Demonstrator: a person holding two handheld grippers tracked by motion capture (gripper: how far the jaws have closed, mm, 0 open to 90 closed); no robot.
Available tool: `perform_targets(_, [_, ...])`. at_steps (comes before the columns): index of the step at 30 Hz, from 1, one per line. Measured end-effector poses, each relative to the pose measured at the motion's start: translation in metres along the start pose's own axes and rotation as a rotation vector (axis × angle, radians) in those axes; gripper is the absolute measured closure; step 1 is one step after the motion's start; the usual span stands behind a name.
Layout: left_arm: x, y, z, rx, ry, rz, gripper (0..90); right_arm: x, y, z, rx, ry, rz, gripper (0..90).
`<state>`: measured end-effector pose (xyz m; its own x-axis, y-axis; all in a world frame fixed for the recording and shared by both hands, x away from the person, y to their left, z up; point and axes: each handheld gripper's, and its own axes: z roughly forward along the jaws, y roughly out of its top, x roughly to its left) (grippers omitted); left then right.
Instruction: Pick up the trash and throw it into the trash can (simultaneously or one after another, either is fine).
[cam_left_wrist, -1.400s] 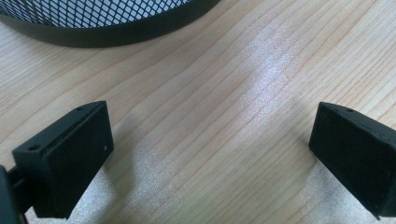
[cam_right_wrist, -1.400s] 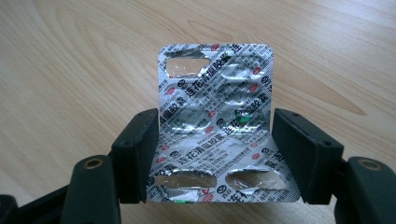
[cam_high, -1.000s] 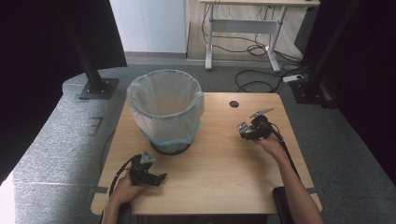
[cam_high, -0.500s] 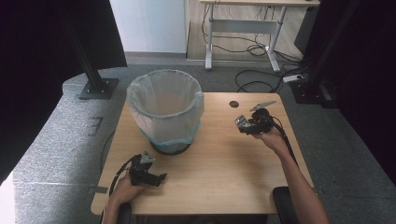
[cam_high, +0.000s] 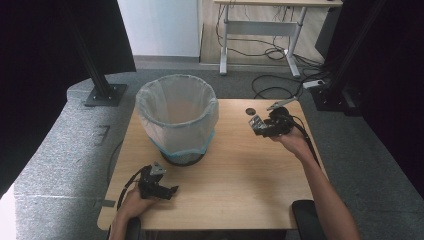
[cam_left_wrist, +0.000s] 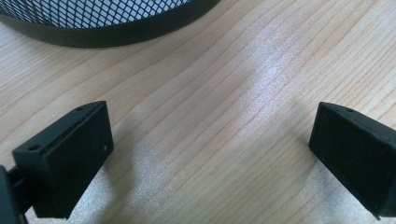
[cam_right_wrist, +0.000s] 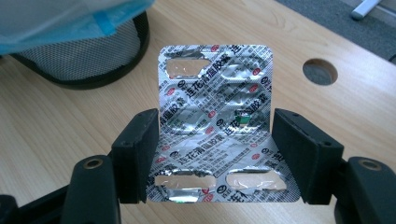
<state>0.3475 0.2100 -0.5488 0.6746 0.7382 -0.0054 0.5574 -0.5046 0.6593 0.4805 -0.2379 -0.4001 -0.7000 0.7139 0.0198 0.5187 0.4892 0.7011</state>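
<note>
Foil blister pack (cam_right_wrist: 215, 122) clamped edge-to-edge between the right gripper (cam_right_wrist: 215, 156) fingers, likely bound for the lined bin (cam_high: 176, 116); left gripper (cam_left_wrist: 212, 156) gapes empty.

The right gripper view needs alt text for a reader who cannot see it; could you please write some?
The right gripper holds a silver foil blister pack upright between its two black jaws, above a light wooden table. Several of the pack's pockets are torn open. Behind it at upper left is the base of a black mesh waste bin with a pale plastic liner.
</note>
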Motion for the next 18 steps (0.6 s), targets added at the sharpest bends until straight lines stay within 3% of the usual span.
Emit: perform_targets(18, [0.0, 0.0, 0.0, -0.002, 0.001, 0.0, 0.0, 0.011, 0.044, -0.027, -0.038, 0.021, -0.034, 33.3])
